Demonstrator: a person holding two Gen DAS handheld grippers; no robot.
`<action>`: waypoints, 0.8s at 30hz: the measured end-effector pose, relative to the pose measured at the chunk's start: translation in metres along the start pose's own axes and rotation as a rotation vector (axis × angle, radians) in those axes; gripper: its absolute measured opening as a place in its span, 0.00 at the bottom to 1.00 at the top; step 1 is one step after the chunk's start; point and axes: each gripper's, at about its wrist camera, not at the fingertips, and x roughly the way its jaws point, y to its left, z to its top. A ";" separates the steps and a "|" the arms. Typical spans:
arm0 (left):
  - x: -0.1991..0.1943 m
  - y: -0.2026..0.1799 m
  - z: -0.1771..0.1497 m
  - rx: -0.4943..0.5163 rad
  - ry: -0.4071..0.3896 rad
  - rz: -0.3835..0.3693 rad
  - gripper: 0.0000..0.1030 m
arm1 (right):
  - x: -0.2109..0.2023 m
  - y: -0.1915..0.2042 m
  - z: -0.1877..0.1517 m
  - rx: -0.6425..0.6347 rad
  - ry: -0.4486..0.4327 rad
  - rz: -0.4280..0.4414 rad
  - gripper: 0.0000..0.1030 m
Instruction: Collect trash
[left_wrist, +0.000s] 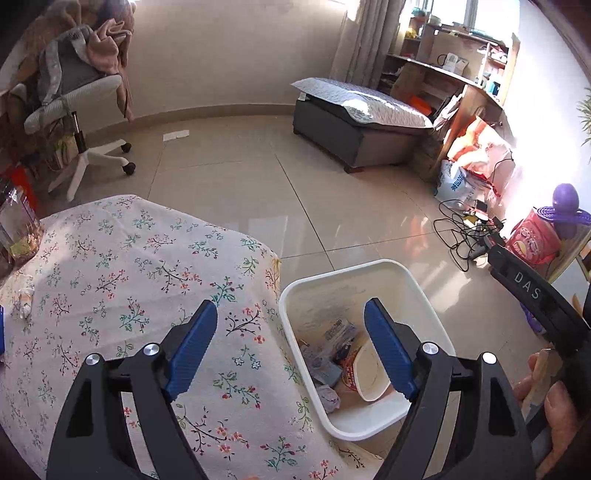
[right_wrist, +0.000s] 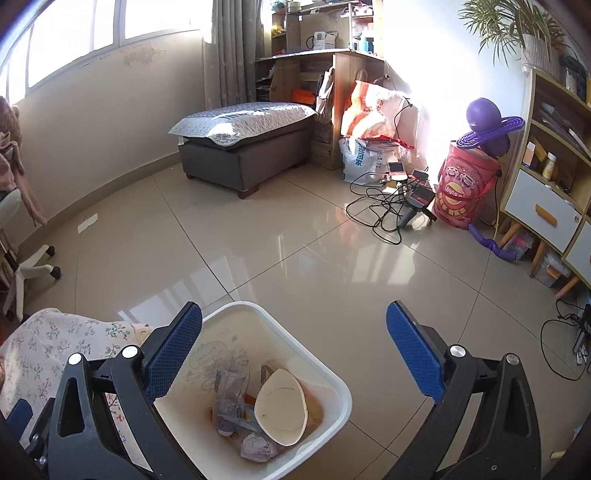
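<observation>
White plastic bin (left_wrist: 424, 291) beside the tabletop (left_wrist: 122, 266) already holds a paper bowl (left_wrist: 369, 373) and crumpled wrappers (right_wrist: 231, 402), so we judge most trash collected. Our left gripper (left_wrist: 290, 332) and right gripper (right_wrist: 293, 339) hang over the bin, both wide apart and empty. A small scrap (left_wrist: 26, 299) on the tabletop, far from the bin, seems left.

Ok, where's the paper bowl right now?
In both wrist views the paper bowl lies tilted inside the white bin, beside crumpled wrappers, by the floral-cloth table.

Trash-filled white bin (right_wrist: 332, 384) on floor (right_wrist: 295, 240)
</observation>
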 end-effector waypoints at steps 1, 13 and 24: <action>-0.003 0.006 -0.001 -0.003 -0.017 0.031 0.82 | -0.002 0.007 -0.003 -0.020 0.000 0.009 0.93; -0.018 0.100 -0.018 -0.125 -0.018 0.234 0.83 | -0.029 0.097 -0.033 -0.261 -0.034 0.118 0.93; -0.029 0.175 -0.042 -0.228 0.019 0.330 0.84 | -0.059 0.165 -0.066 -0.419 -0.072 0.238 0.93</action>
